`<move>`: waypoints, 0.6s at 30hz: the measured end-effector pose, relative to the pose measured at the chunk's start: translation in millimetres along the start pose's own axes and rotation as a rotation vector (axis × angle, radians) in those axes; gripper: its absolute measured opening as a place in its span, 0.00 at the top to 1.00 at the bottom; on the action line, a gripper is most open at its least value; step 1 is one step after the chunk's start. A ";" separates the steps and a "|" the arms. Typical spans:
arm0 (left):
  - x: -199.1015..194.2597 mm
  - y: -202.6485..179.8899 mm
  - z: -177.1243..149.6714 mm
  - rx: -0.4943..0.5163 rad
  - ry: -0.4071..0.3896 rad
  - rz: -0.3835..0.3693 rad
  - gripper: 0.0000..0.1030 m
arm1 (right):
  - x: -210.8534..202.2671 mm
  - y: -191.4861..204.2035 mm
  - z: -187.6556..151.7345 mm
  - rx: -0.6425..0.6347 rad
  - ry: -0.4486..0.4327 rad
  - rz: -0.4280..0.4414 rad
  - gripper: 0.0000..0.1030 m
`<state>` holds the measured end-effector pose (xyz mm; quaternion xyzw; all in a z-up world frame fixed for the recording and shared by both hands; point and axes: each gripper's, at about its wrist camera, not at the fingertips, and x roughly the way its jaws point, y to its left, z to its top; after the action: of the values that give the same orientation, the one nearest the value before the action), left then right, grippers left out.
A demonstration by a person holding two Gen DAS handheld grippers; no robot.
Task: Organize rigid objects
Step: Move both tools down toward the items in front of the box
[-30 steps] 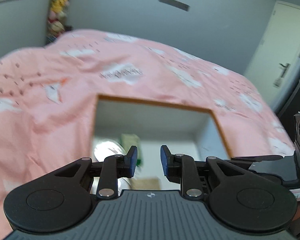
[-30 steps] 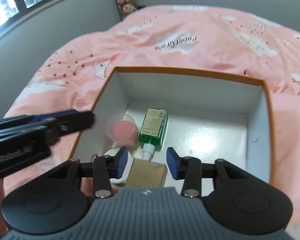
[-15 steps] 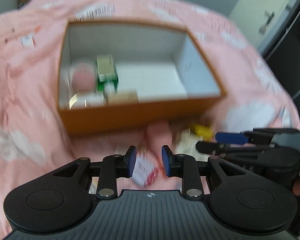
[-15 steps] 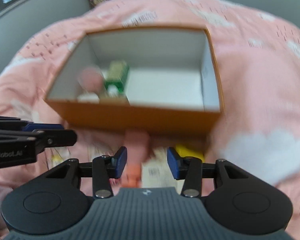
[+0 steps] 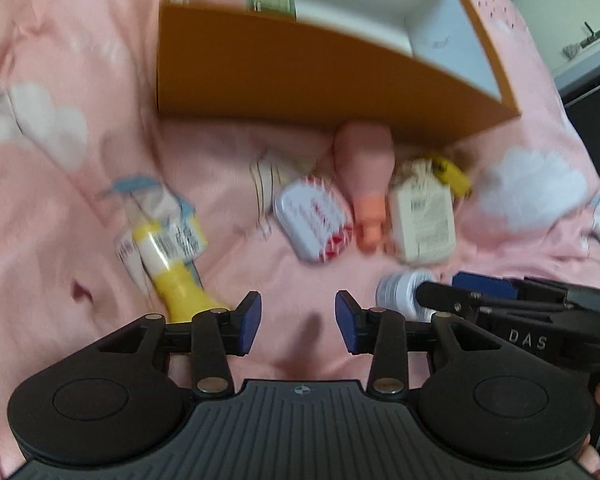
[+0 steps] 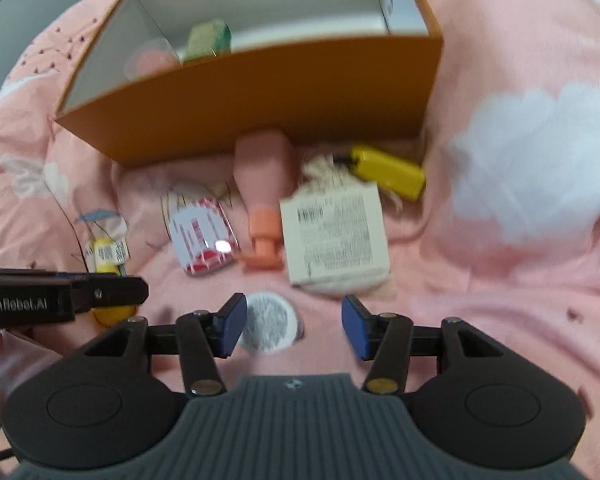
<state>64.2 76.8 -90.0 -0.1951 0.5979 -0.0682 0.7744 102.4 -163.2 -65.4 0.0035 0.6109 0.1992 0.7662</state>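
An orange box (image 5: 308,80) (image 6: 260,92) lies on the pink bed and holds a green bottle (image 6: 208,40) and a pink round item (image 6: 150,60). In front of it lie a pink bottle (image 5: 366,164) (image 6: 264,176), a red-and-white tin (image 5: 314,218) (image 6: 202,238), a white carton (image 5: 422,216) (image 6: 336,236), a yellow item (image 6: 388,170), a yellow tube (image 5: 168,264) (image 6: 108,256) and a white round lid (image 5: 400,292) (image 6: 266,322). My left gripper (image 5: 298,322) is open and empty over bare bedding. My right gripper (image 6: 292,326) is open, with the lid by its left finger.
The pink bedspread (image 6: 520,160) with white cloud prints surrounds everything. A door and dark furniture show at the far right in the left wrist view (image 5: 580,40). Each gripper shows in the other's view, the right one (image 5: 520,320) and the left one (image 6: 60,300).
Both grippers have pulled back from over the box and tilted down toward the loose items in front of it. Both jaws have opened wider. The views are motion-blurred.
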 end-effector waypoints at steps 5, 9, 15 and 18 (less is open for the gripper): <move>-4.3 -3.0 0.5 0.032 -0.022 0.020 0.53 | 3.9 4.2 -4.6 -0.019 0.017 0.007 0.49; -26.7 -8.9 -2.8 0.134 -0.097 0.100 0.43 | 6.1 17.8 -6.4 -0.096 0.021 0.010 0.49; -30.1 5.2 -7.2 0.163 -0.089 0.211 0.38 | 16.3 29.8 -5.5 -0.159 0.041 0.000 0.51; -22.7 4.4 -7.0 0.180 -0.070 0.244 0.36 | 19.1 31.5 -5.1 -0.171 0.045 -0.012 0.53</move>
<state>50.7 87.0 -72.7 -0.0533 0.5812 -0.0202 0.8118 91.5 -129.5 -76.7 -0.0698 0.6088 0.2461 0.7510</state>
